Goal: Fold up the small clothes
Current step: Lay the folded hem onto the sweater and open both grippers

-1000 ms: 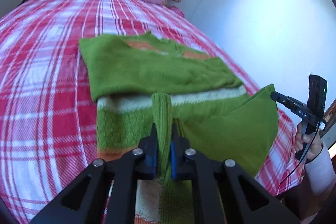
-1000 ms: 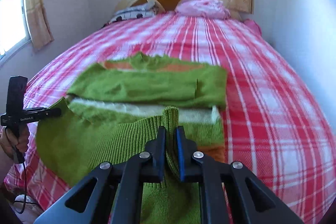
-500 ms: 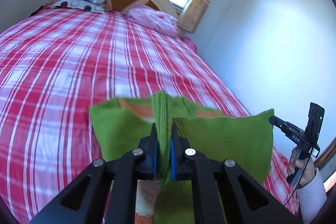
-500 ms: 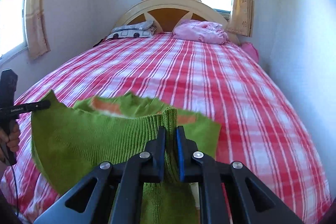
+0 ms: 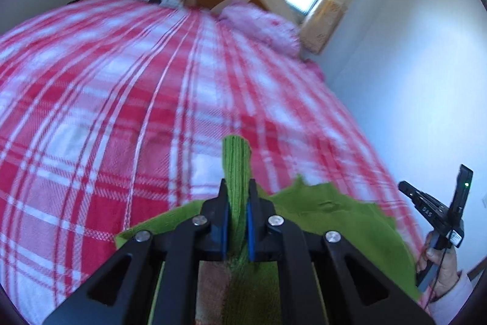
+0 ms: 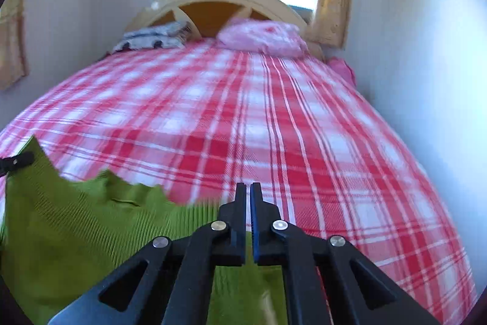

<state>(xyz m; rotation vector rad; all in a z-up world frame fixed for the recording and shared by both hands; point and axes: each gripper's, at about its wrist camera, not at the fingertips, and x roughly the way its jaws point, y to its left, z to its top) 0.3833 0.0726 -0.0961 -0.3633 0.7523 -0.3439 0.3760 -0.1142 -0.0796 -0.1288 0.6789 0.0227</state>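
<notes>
Two grippers in hand. My left gripper is clamped on a ribbed fold of the green sweater, which stands up at 12 o'clock between the pads. My right gripper is closed with nothing between its pads; the sweater spreads at its 8 o'clock over the red plaid bedspread.

We can't see much of the green sweater: the gripper bodies cover its near part and the bottom edges cut it off. The plaid bedspread is smeared with blur, and the folded stuff by the headboard is too fuzzy to identify.
</notes>
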